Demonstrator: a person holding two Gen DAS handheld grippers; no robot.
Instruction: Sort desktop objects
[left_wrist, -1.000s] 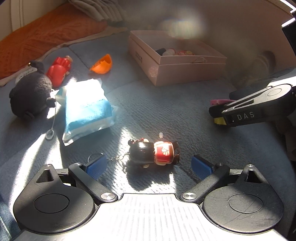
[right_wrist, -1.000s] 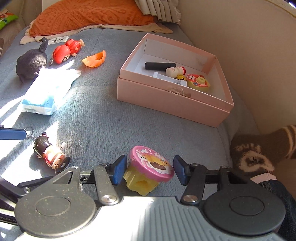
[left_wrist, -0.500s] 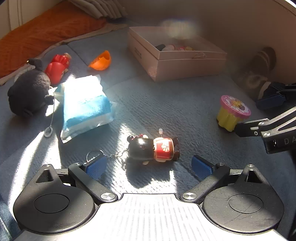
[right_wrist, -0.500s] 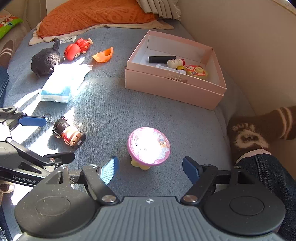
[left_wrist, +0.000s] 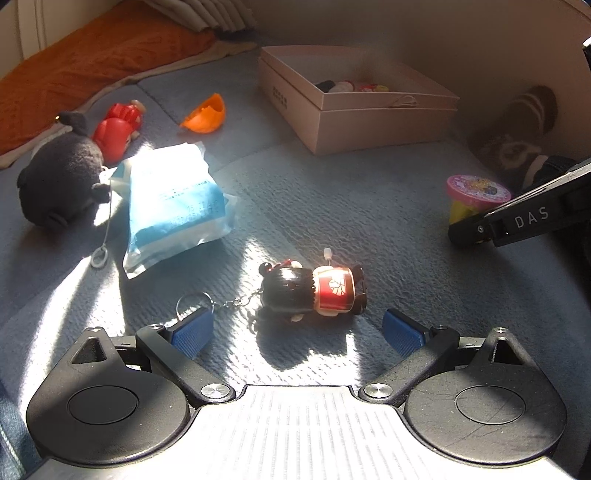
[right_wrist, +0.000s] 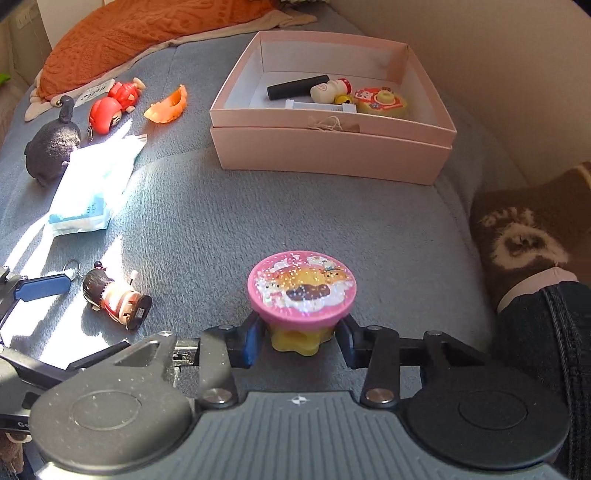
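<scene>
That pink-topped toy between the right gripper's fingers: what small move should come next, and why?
Probably lift it straight up. The right gripper has just been closing, and its fingers now sit against the yellow base of the pink-topped toy, which still rests on the grey cushion. The open pink box lies ahead.

it was a home, on a grey upholstered sofa seat (right_wrist: 229, 206): an orange textured cushion (right_wrist: 147, 33) lay far left, small toys were scattered about, and a person's patterned sock (right_wrist: 524, 229) rested right.
</scene>
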